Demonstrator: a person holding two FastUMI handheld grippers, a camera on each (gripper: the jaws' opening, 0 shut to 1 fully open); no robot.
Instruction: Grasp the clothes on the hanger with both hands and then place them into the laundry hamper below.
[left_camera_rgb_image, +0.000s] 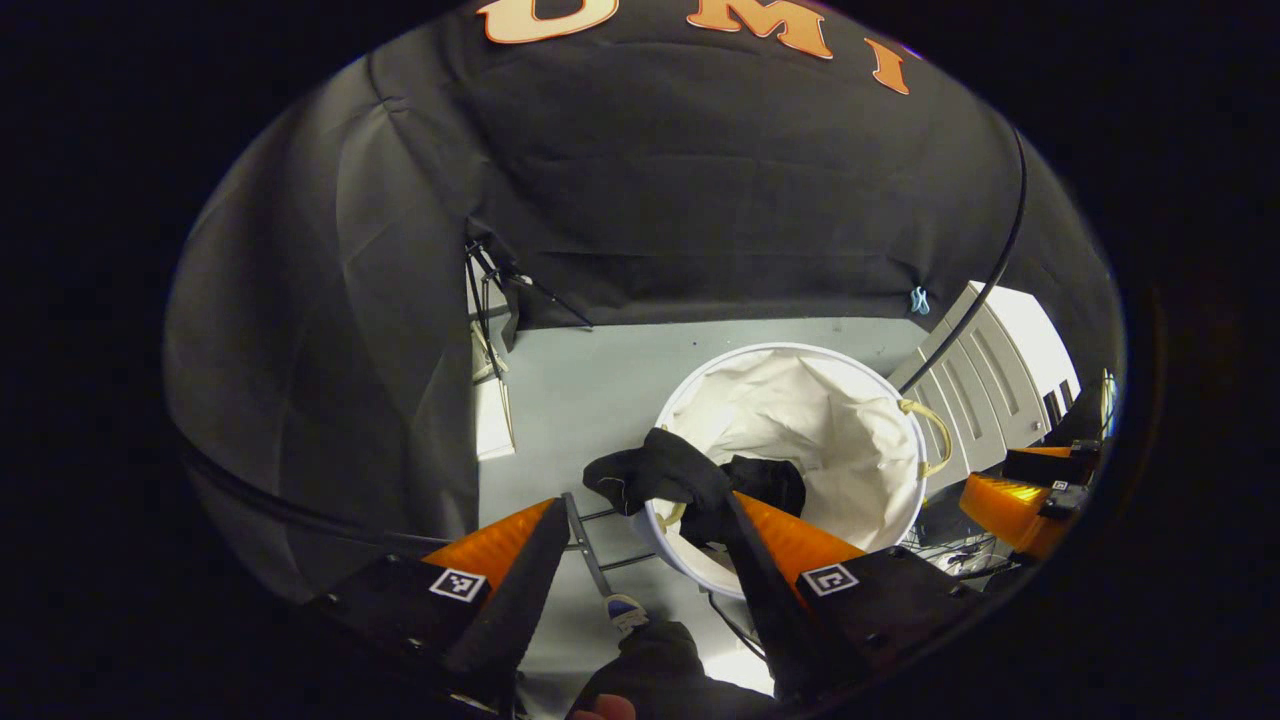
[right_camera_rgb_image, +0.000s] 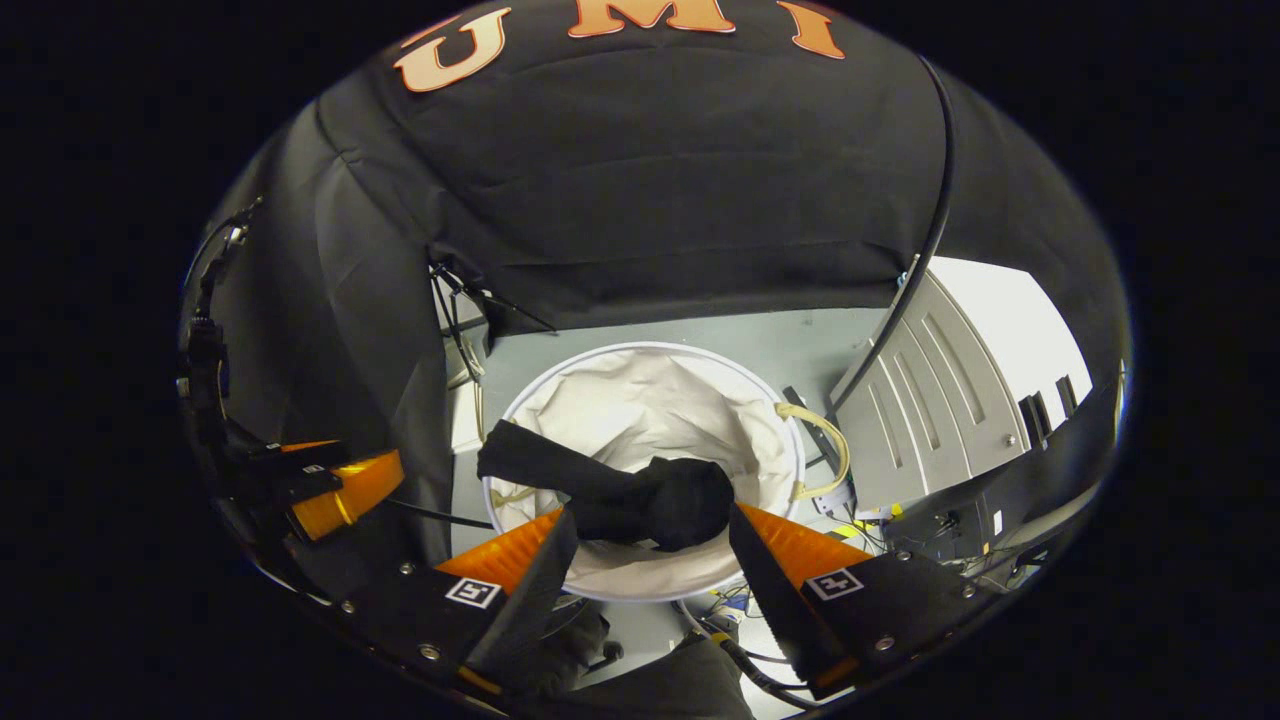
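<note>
A black garment (left_camera_rgb_image: 680, 478) lies in a heap over the near-left rim of the round white laundry hamper (left_camera_rgb_image: 840, 440), partly hanging inside it. In the right gripper view the garment (right_camera_rgb_image: 640, 500) stretches from the hamper's left rim to its middle, over the white liner (right_camera_rgb_image: 660, 400). My left gripper (left_camera_rgb_image: 645, 500) hovers above it, open, with nothing between its fingers. My right gripper (right_camera_rgb_image: 652, 512) is also open and empty above the hamper. Each gripper shows off to the side of the other's view: the right gripper (left_camera_rgb_image: 1030, 488), the left gripper (right_camera_rgb_image: 325, 470).
The hamper stands on a grey floor (left_camera_rgb_image: 580, 400). A grey ribbed cabinet (right_camera_rgb_image: 930, 410) is close on its right. A black cable (left_camera_rgb_image: 990, 290) runs down the wall. A metal stand foot (left_camera_rgb_image: 590, 545) and a person's shoe (left_camera_rgb_image: 625, 610) are below.
</note>
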